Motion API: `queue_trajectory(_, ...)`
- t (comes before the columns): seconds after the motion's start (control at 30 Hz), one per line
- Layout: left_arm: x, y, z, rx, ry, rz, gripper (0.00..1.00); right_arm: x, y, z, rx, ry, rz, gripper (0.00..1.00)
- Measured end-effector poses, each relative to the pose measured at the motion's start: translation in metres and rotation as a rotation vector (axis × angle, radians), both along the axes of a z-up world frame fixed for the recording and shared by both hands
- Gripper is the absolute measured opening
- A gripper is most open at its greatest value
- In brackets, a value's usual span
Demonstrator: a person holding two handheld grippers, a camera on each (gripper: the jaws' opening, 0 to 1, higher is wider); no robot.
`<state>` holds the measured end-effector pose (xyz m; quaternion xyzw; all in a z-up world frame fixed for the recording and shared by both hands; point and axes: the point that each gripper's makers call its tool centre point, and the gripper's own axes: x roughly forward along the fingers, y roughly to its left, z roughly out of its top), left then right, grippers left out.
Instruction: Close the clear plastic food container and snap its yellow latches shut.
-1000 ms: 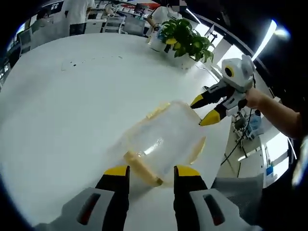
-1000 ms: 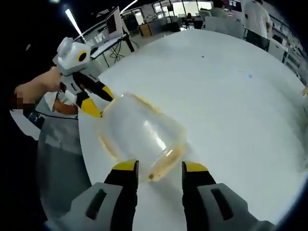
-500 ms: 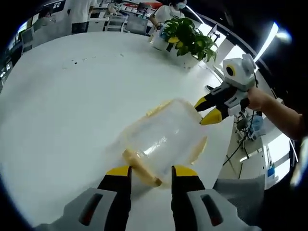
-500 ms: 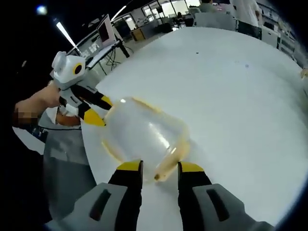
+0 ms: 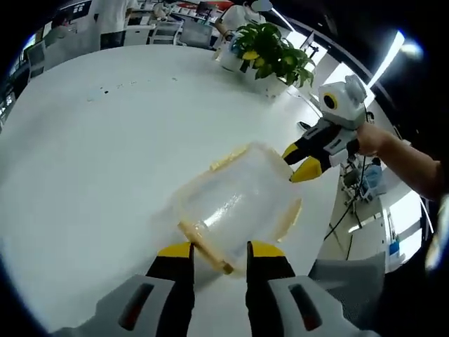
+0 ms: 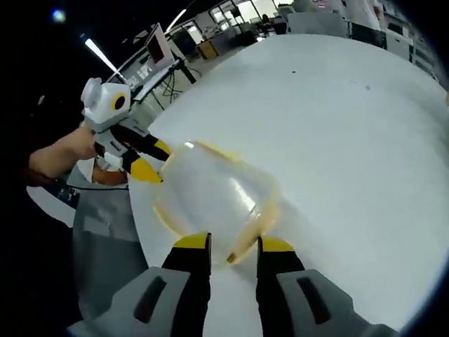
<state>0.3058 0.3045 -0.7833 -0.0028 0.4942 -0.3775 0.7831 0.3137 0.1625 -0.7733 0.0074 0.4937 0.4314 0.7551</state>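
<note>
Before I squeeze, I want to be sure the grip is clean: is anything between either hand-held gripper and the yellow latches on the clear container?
Nothing visible. The left hand-held gripper has its jaws either side of one yellow latch of the clear container; the right hand-held gripper likewise straddles the opposite latch.

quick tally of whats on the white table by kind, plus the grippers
container: 1
yellow latches: 3 visible
potted plant: 1
grippers, left and right: 2
total: 7
</note>
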Motion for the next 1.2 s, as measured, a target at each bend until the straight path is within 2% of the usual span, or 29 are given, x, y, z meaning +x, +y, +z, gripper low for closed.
queue_trajectory(0.17, 0.002, 0.0, 0.001, -0.01, 0.003, 0.017, 0.21, -0.005, -0.001, -0.002, 0.002, 0.011, -0.021, 0.21)
queue_trajectory(0.57, 0.007, 0.001, 0.001, -0.025, -0.002, 0.021, 0.22, -0.03, -0.003, -0.008, -0.02, 0.092, -0.065, 0.21)
queue_trajectory(0.73, 0.006, 0.001, 0.001, -0.033, -0.003, 0.026, 0.22, -0.028, -0.004, -0.009, 0.01, 0.111, -0.091, 0.23)
queue_trajectory(0.87, 0.007, 0.001, 0.0, -0.036, 0.003, 0.039, 0.23, -0.029, -0.002, -0.008, -0.001, 0.112, -0.092, 0.24)
queue_trajectory(0.9, 0.007, 0.001, 0.0, -0.037, 0.001, 0.044, 0.24, -0.029, -0.003, -0.007, -0.02, 0.077, -0.067, 0.24)
queue_trajectory(1.0, 0.008, 0.001, 0.002, -0.029, -0.056, 0.024, 0.25, -0.027, -0.003, -0.006, -0.058, 0.034, -0.039, 0.26)
queue_trajectory(1.1, 0.008, 0.0, 0.004, -0.015, -0.08, 0.014, 0.25, -0.026, -0.002, -0.005, -0.093, -0.014, -0.01, 0.27)
queue_trajectory(1.2, 0.011, 0.001, 0.006, 0.018, -0.149, -0.03, 0.27, -0.021, -0.004, -0.006, -0.116, -0.053, 0.005, 0.31)
